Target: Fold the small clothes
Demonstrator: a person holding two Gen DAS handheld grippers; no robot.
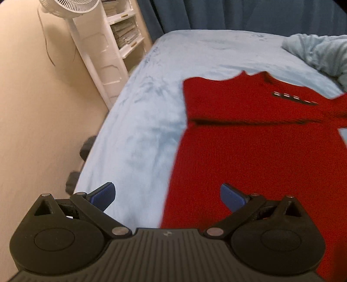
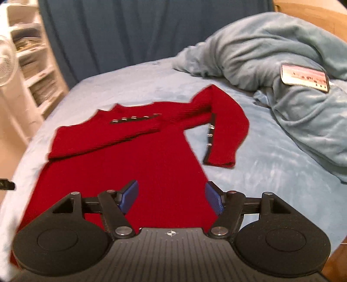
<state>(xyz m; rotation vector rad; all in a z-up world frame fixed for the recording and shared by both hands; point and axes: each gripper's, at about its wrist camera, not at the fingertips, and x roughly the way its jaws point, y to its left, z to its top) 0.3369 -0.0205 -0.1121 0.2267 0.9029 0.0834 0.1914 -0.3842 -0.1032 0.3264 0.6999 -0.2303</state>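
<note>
A red knit dress (image 2: 138, 156) lies flat on the light blue bed sheet (image 2: 271, 173). Its left sleeve (image 2: 104, 141) is folded across the chest, metal buttons on the cuff. The right sleeve (image 2: 225, 130) bends down beside the body, apart from it. My right gripper (image 2: 171, 198) hangs above the skirt, open, with nothing between its blue pads (image 2: 130, 195). My left gripper (image 1: 168, 196) is open too, above the skirt's left edge, the dress (image 1: 260, 141) spreading ahead of it and nothing in its jaws.
A crumpled grey-blue blanket (image 2: 282, 65) is heaped at the bed's far right, a phone (image 2: 304, 77) lying on it. White shelves (image 1: 121, 32) and a fan (image 1: 71, 6) stand by the left wall. Dark blue curtains (image 2: 130, 32) hang behind. The bed's left edge (image 1: 97, 138) drops to the floor.
</note>
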